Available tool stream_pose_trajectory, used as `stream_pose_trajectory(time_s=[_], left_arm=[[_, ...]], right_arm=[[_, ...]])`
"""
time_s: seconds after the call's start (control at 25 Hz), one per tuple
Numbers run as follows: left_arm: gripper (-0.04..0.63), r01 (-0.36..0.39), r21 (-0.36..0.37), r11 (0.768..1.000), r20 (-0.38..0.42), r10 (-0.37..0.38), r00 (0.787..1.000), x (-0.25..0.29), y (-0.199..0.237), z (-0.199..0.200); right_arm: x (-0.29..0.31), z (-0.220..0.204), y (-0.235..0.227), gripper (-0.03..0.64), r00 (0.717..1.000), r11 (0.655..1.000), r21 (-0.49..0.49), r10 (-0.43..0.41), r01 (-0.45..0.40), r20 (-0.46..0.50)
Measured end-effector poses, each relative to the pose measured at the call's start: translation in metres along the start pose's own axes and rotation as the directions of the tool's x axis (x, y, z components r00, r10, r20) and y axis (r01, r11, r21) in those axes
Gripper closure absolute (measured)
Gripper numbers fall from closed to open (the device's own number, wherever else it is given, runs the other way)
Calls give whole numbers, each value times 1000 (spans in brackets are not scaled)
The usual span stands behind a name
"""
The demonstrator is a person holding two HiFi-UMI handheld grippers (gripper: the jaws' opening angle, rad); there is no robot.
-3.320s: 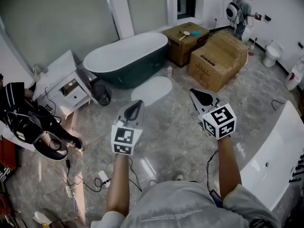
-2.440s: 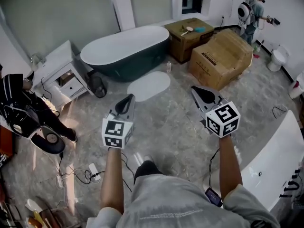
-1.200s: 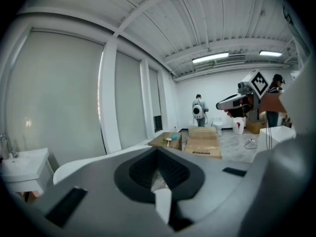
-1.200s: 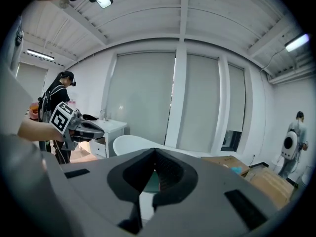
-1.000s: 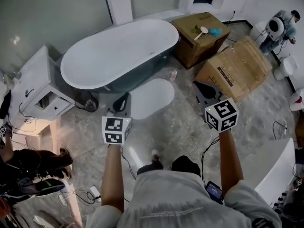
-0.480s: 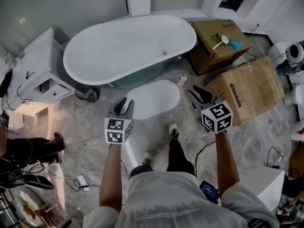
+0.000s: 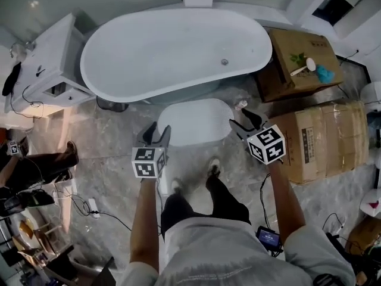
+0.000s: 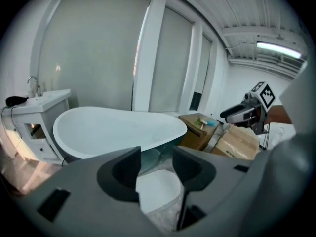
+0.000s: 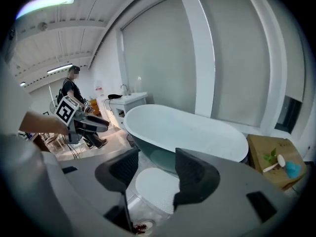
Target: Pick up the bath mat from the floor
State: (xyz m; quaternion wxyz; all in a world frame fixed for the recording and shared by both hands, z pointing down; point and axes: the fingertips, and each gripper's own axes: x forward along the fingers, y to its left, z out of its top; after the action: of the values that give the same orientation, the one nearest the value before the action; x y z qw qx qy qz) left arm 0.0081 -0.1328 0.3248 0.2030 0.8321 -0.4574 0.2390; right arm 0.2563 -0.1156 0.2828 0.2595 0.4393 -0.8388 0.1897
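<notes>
Head view: approach step. Bath mat (image 7: 193,121) lay on floor (image 7: 113,151) by the bathtub (image 7: 178,52), just ahead of my left gripper (image 7: 156,134) and right gripper (image 7: 247,124), jaws opening, empty. Next I'd lower to its near edge.

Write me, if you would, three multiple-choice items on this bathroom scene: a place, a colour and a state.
1. Where does the bath mat lie? A) in a cardboard box B) on the floor beside the bathtub C) on the cabinet
2. What colour is the mat? A) red B) black C) white
3. How does it lie? A) spread flat B) rolled up C) folded double
Answers: B, it is on the floor by the tub; C, it is plain white; A, its whole oval shows.
</notes>
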Motion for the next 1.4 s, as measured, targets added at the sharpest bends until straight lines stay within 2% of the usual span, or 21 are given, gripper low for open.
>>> stream_pose_trajectory(time_s=[0.12,0.28,0.64,0.88,1.12,1.28,1.4], left_arm=[[397,-18,-35,999,-48,16,999,30,12,-33],[397,-9,-47,999,-111,4,994,72,46,-94],[397,-17,-107,994,-175,-2,985,188,118,-264],[397,-44,-80,996,-213,26,977,285,161,-374],[397,-37,-34,999,-226,29,974,374,178,-468],[397,-55,-41,998,-254,43,966,420,190,-526],[385,-74,-44,996,-273,59,960,439,202,-560]], right_arm=[[40,-27,-14,383,999,1000,17,23,-23,-40],[102,-70,-22,377,996,999,35,10,-6,-89],[242,-223,-60,370,990,994,85,-59,70,-132],[334,-336,-102,368,984,990,93,-93,108,-154],[415,-444,-127,368,978,984,109,-119,139,-172],[473,-501,-137,362,979,986,120,-97,119,-181],[507,-535,-128,356,977,990,122,-43,70,-210]])
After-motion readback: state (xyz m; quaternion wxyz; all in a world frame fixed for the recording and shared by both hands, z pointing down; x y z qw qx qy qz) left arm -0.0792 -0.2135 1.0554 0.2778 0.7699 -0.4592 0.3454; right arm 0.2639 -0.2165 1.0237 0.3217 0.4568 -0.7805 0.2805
